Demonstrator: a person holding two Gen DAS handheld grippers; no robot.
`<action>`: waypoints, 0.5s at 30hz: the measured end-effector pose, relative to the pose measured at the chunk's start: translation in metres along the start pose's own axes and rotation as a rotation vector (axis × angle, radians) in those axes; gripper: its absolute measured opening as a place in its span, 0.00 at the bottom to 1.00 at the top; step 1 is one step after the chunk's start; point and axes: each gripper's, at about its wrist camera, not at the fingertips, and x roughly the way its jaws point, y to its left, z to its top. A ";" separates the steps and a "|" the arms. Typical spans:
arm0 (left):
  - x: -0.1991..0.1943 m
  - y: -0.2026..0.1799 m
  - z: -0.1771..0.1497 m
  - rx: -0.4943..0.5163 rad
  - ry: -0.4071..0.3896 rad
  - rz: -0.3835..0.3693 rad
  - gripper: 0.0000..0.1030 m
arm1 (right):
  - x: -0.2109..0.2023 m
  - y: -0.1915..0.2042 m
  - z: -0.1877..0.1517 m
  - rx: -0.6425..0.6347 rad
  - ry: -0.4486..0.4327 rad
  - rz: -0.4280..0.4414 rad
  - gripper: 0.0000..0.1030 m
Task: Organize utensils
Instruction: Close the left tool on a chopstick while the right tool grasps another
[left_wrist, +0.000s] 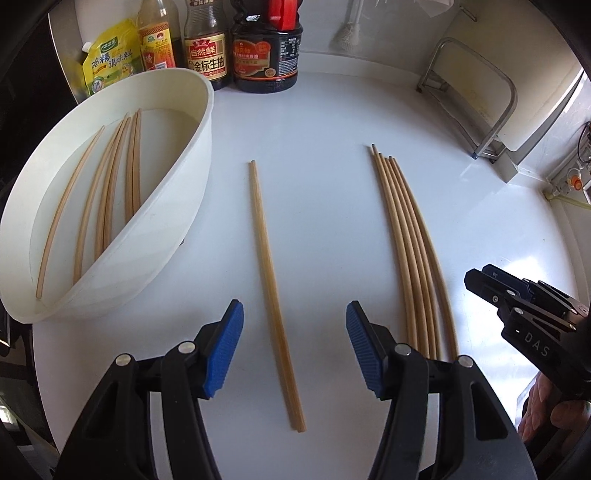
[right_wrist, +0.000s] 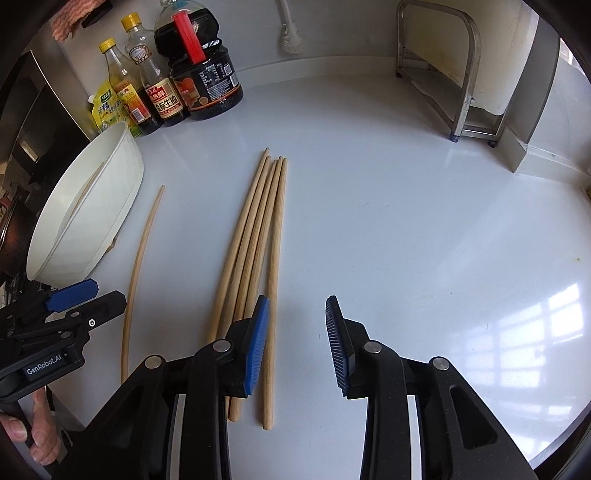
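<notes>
- Right now the white table (left_wrist: 325, 122) was the biggest thing in view: smooth, glossy, w/ sauce bottles (left_wrist: 236, 48) at the far edge and a metal rack (left_wrist: 476, 85) at the far right.
- White tub (left_wrist: 177, 206), oval, plain plastic-looking wall, sat at the left; several chopsticks lay inside it, roughly parallel.
- Bundle of chopsticks (right_wrist: 255, 240), approx. five, pale wood, thin round tips pointing away, lay on the table just left of the right hand-held gripper (right_wrist: 297, 339); that gripper was released, nothing btwn its ribbed blue pads (right_wrist: 258, 339).
- Single chopstick (left_wrist: 271, 291) lay alone btwn tub and bundle, long axis running straight away from the left hand-held gripper (left_wrist: 294, 347), passing directly btwn its spread fingers.
- Left hand-held gripper was released, holding nothing, and clearly the nearer one; judged it only needed to drop and clench across the stick's thick end, then carry it left to the tub.
</notes>
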 end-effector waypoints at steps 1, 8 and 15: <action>0.002 0.002 0.000 -0.009 -0.001 0.004 0.55 | 0.001 0.001 0.000 -0.008 -0.002 -0.002 0.33; 0.011 0.008 0.001 -0.041 -0.035 0.031 0.61 | 0.013 0.005 0.001 -0.051 -0.011 -0.022 0.35; 0.019 0.015 0.001 -0.068 -0.036 0.049 0.61 | 0.024 0.011 0.003 -0.094 -0.010 -0.038 0.35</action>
